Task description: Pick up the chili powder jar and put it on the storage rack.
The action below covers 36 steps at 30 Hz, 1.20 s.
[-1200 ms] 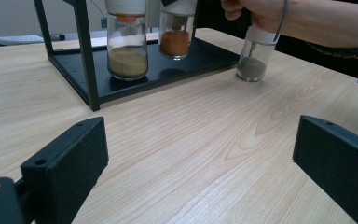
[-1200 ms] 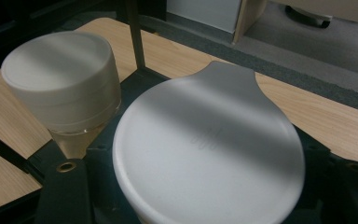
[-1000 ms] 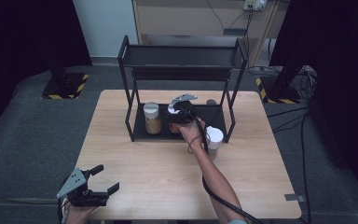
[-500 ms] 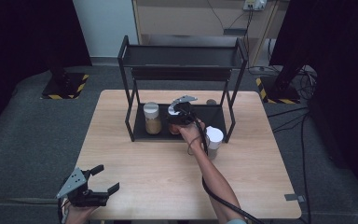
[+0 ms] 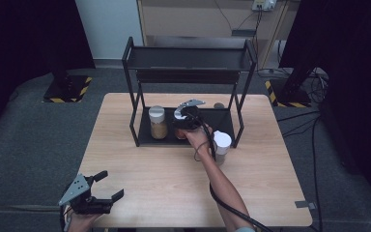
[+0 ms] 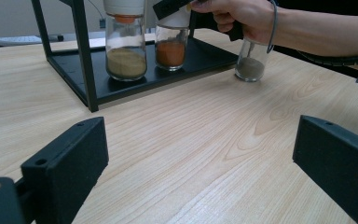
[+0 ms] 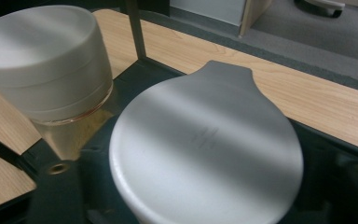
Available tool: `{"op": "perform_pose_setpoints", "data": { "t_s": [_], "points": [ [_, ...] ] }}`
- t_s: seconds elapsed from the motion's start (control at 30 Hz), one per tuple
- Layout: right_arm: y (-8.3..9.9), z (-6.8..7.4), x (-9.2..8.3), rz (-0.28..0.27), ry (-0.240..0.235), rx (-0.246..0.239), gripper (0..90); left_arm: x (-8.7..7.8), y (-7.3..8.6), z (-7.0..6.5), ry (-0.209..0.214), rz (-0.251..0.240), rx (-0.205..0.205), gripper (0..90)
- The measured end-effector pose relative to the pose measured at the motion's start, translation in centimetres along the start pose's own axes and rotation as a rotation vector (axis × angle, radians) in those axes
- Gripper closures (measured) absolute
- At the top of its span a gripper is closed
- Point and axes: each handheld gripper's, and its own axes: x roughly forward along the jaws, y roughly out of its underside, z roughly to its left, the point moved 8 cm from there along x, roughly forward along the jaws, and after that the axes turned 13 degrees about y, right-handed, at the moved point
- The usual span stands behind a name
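Note:
A black two-tier rack (image 5: pixel 188 58) stands at the back of the wooden table (image 5: pixel 149 169). On its lower shelf are a tan-powder jar (image 5: pixel 158 123) and an orange-powder jar (image 6: pixel 170 49), both with white lids. My right gripper (image 5: pixel 186 118) points down over the orange jar. Its jaws have just been opening and now stand a little off the white lid (image 7: pixel 205 149) between them. A grey-powder jar (image 5: pixel 221 145) stands on the table beside the right hand. My left gripper (image 5: pixel 107 186) is open at the near left edge, holding nothing.
The rack's upright posts (image 5: pixel 135 121) flank the shelf opening. Its top shelf is bare. A cable (image 5: pixel 222 203) trails along the right forearm. Dark grey floor surrounds the table, with cupboards behind.

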Motion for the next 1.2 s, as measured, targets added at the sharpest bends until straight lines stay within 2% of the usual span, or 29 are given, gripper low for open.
{"op": "perform_pose_setpoints", "data": {
  "t_s": [0.13, 0.3, 0.4, 0.47, 0.7, 0.8, 1.0, 1.2],
  "points": [
    [-0.2, -0.3, 0.0, 0.015, -0.001, 0.03, 12.2, 0.0, 0.0, 0.0, 0.001, 0.002, 0.001, 2.3],
    [-1.0, -0.2, -1.0, -0.01, 0.001, 0.022, 10.6, 0.1, 0.0, 0.0, 0.001, 0.002, -0.001, 2.3],
    [-1.9, -0.3, -1.9, -0.029, -0.014, 0.02, 10.2, 0.1, 0.0, 0.0, 0.002, 0.002, -0.001, 2.3],
    [-2.5, -0.3, -2.8, -0.062, -0.021, 0.012, 10.1, 0.1, 0.0, 0.0, 0.004, 0.004, 0.0, 2.3],
    [-4.3, -0.3, -5.7, -0.112, -0.065, -0.023, 9.5, 0.1, 0.0, 0.0, 0.005, 0.006, 0.001, 2.3],
    [-5.0, -0.5, -7.2, -0.145, -0.067, -0.041, 9.3, 0.1, 0.0, 0.0, 0.004, 0.005, -0.001, 2.3],
    [-5.9, -1.2, -10.0, -0.163, -0.095, -0.065, 8.6, 0.1, 0.0, 0.0, 0.003, 0.001, -0.005, 2.2],
    [-5.4, -2.1, -12.7, -0.166, -0.146, -0.076, 8.3, 0.1, 0.0, 0.1, 0.002, 0.001, -0.006, 2.1]
  ]
}}
